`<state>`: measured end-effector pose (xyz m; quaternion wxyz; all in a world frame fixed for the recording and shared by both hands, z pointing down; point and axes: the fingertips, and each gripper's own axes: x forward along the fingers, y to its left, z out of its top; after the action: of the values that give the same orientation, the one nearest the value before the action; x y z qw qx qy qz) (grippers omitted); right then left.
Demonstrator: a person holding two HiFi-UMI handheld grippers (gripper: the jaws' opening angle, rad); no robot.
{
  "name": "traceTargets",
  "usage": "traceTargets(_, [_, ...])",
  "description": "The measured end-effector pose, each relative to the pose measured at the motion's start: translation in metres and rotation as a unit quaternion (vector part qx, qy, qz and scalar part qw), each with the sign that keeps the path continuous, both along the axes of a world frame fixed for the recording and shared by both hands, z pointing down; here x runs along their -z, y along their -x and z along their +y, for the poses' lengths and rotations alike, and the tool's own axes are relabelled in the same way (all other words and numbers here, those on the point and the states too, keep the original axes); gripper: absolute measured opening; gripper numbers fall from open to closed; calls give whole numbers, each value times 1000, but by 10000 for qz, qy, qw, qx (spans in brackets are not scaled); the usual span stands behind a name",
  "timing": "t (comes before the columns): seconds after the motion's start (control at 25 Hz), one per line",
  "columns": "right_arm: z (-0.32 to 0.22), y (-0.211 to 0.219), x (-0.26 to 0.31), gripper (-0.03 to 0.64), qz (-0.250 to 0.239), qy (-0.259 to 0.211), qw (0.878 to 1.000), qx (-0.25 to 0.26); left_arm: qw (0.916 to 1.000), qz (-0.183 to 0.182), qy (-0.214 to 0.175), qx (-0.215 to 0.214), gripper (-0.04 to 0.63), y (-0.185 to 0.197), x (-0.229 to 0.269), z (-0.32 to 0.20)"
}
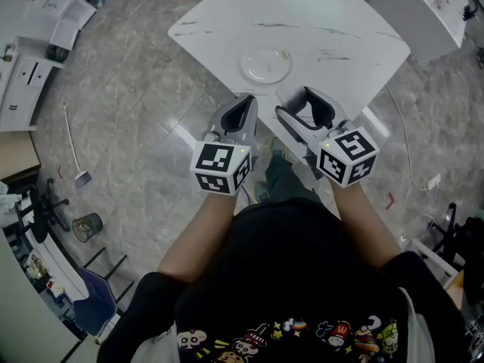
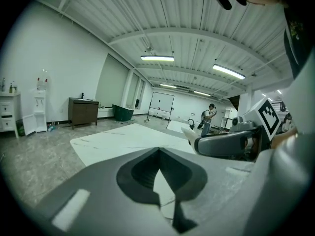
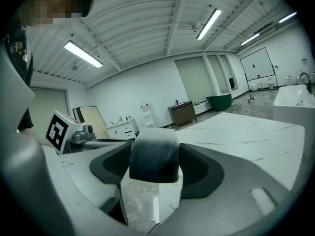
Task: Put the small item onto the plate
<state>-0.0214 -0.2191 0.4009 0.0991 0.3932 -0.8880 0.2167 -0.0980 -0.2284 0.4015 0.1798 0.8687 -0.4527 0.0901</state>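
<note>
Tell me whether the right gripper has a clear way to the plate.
Probably yes. The right gripper, shut on the small item, hangs near the table edge just short of the plate, with only bare tabletop between.

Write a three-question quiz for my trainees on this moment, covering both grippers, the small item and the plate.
1. True or false: the small item already lies on the plate on the table.
2. Which gripper holds the small item? A) left gripper B) right gripper C) neither
3. Fill in: the left gripper's jaws are ____, with nothing between them.
Key: 1 false; 2 B; 3 shut.
</note>
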Motion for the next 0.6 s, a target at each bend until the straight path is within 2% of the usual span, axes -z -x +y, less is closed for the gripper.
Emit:
traceTargets(0.4, [-69, -2, -54, 333, 311, 250, 9991, 125, 9986, -37, 465, 252, 0, -4, -50, -53])
traceTargets(0.6, [-92, -1, -80, 331, 419, 422, 9979, 254, 9980, -16, 565, 279, 0, -11, -62, -74])
